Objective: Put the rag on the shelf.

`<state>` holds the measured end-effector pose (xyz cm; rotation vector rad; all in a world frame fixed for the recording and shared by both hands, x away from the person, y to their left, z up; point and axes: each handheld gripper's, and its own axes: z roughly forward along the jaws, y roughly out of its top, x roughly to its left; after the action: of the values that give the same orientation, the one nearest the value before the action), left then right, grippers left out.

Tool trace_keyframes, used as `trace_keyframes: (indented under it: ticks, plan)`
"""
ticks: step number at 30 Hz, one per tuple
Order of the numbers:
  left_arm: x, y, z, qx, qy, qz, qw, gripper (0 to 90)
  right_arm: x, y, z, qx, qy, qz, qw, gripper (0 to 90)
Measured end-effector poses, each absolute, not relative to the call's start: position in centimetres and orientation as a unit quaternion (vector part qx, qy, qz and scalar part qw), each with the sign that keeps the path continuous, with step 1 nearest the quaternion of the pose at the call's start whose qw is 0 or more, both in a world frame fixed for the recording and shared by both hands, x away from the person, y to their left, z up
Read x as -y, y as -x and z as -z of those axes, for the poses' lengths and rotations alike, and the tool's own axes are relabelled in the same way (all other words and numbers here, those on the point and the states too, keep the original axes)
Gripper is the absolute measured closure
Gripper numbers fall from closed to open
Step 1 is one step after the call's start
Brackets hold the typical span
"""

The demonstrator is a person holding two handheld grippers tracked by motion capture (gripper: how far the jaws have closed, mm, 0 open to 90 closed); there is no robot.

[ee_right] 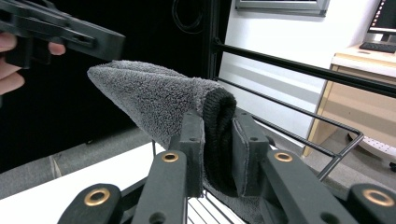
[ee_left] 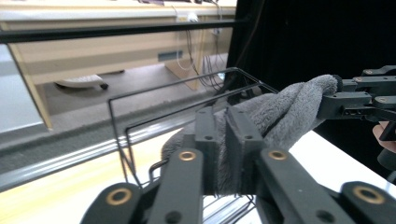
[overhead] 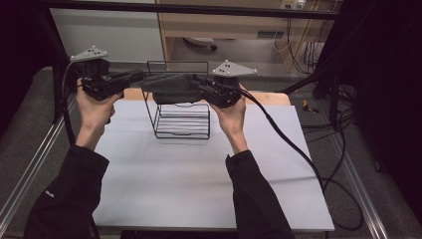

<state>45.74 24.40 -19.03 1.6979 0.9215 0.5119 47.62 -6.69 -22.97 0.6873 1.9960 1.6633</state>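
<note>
Above the rack [overhead: 181, 119], high view: we see the grey towel [overhead: 171, 88] stretched level between the left gripper [overhead: 141, 76] and the right gripper [overhead: 195, 79], its long axis running hand to hand.
Left gripper view: our jaws are pinched narrow on one end of the towel [ee_left: 280, 112]; the rest runs ahead and to the right, to the right gripper [ee_left: 329, 100], clamped on the far end.
Right gripper view: jaws closed on a folded towel [ee_right: 159, 100] edge; the cloth runs ahead and left, toward the left gripper [ee_right: 105, 49].
Key relation: the rack [ee_right: 327, 140] lies directly under the span, so we judge both hands equally near and a straight lowering fits.
</note>
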Motion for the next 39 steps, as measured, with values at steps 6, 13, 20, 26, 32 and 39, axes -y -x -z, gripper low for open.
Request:
trace_keyframes:
  ticks: [6, 13, 20, 26, 32, 39]
  plan:
    - [-23.4, -46.0, 19.6, -0.385, -0.731, -0.202, 0.526, 89.4, 6.7, -47.4, 23.1, -0.730, -0.244, -0.595, 0.229, 75.5]
    - [-23.4, -45.8, 20.4, -0.385, -0.743, -0.191, 0.513, 89.5, 6.7, -47.4, 23.1, -0.735, -0.246, -0.594, 0.216, 65.7]
    - [-23.2, -45.4, 21.6, -0.376, -0.757, -0.186, 0.501, 89.6, 7.0, -47.3, 22.8, -0.740, -0.249, -0.591, 0.200, 53.0]
    - [-23.0, -45.3, 22.4, -0.372, -0.769, -0.187, 0.485, 89.6, 7.0, -47.2, 22.8, -0.743, -0.247, -0.589, 0.198, 38.6]
    - [-22.7, -45.4, 23.6, -0.373, -0.777, -0.186, 0.472, 89.6, 7.1, -46.9, 22.5, -0.735, -0.247, -0.605, 0.183, 31.4]
    - [-22.5, -45.8, 25.2, -0.379, -0.777, -0.183, 0.468, 89.6, 6.6, -47.1, 23.3, -0.761, -0.253, -0.570, 0.178, 75.2]
